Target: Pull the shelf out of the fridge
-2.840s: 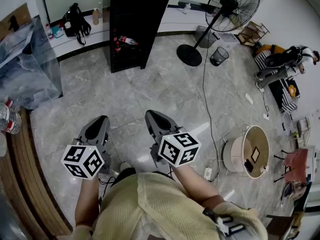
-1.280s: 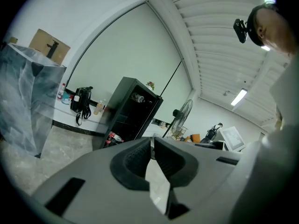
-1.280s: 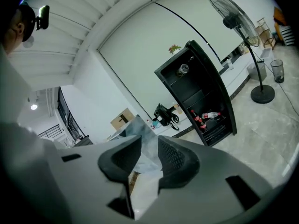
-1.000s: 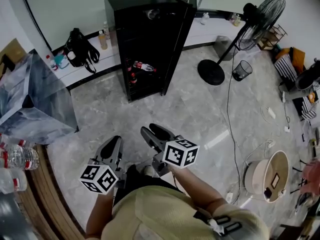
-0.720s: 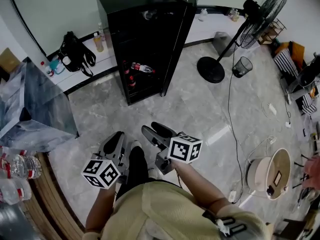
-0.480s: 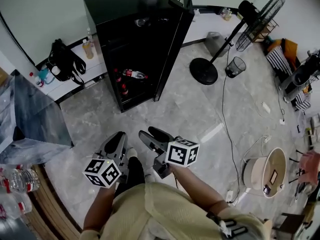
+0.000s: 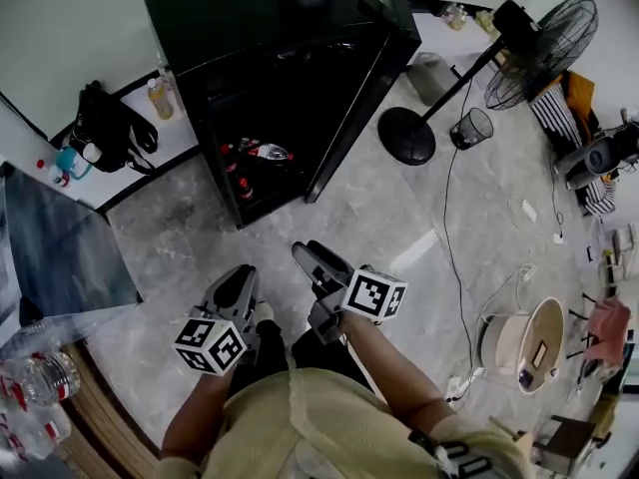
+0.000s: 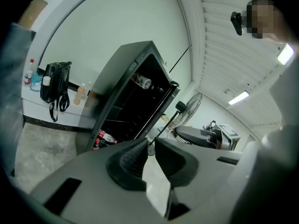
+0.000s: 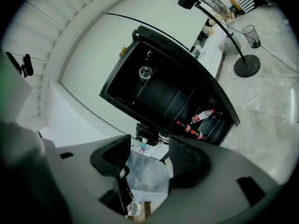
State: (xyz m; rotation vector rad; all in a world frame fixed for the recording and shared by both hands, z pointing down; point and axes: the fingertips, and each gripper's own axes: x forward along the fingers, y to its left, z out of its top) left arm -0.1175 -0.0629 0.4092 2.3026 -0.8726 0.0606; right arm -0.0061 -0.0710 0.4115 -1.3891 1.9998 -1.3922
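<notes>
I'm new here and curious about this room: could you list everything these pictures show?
fridge: one, black, door open, top centre
bottles: about three, clear with red, fridge bottom
fan: one, black, right of fridge
waste basket: one, black wire, beside fan base
bag: one, black, ledge left
tub: one, beige, floor right
left gripper: one, grey, jaws shut, empty
right gripper: one, grey, jaws just opened, nothing between

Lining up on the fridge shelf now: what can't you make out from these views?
- Shelf: head view, fridge interior too dark to show its edges.
- Bottles: head view, too small to count.
- Fridge's bottom: left gripper view, partly hidden behind the left gripper.
</notes>
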